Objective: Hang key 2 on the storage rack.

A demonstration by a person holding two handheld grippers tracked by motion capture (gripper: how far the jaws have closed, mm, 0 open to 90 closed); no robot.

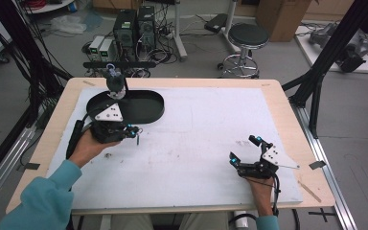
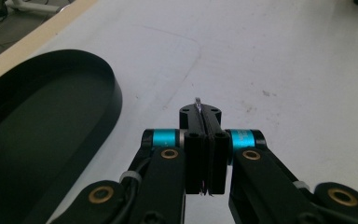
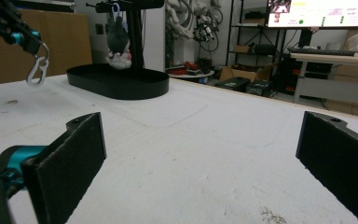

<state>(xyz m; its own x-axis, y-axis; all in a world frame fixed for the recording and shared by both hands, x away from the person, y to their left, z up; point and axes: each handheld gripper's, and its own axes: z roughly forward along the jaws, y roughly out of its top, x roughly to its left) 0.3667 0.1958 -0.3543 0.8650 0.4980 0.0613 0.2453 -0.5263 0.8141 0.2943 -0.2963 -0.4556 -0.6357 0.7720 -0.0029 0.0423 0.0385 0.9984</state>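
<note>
We saw a small silver clip (image 3: 37, 71) hanging clamped in our left gripper (image 2: 205, 122), beside the black tray (image 1: 148, 111); our right gripper (image 1: 245, 150) gaped apart over the white counter (image 1: 196, 143), computers (image 1: 134, 26) beyond.

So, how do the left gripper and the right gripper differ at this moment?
The left gripper has its jaws shut on a small metal clip; the right gripper has its jaws wide apart and holds nothing. The left gripper is beside the black oval tray; the right gripper is far from the tray, near the table's right side. Both are black with teal bands, and each is held in one hand.
</note>
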